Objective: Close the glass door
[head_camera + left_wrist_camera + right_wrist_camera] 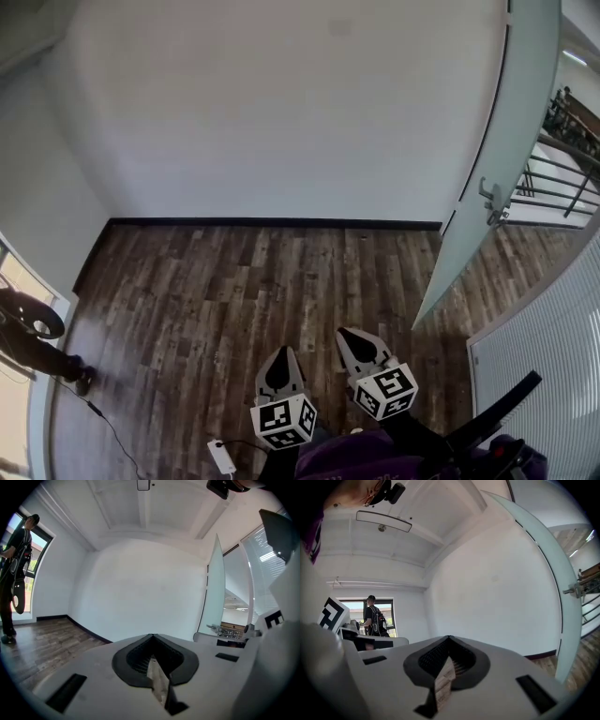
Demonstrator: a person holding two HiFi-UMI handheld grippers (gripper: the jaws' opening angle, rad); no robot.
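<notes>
The frosted glass door [487, 159] stands open at the right of the head view, its metal handle [491, 202] facing the room. My left gripper [284, 352] and right gripper [347, 333] sit side by side low in that view, both shut and empty, well short of the door. In the left gripper view the shut left gripper [152, 635] points at the white wall, with the glass door [215, 588] to its right. In the right gripper view the shut right gripper [449, 637] also faces the wall, and the glass door [555, 578] and its handle [576, 590] curve along the right.
A person [33, 342] stands by the window at the far left. A white adapter and cable [222, 457] lie on the wood floor by my feet. A white slatted panel [548, 356] fills the right. A metal railing [562, 183] shows beyond the doorway.
</notes>
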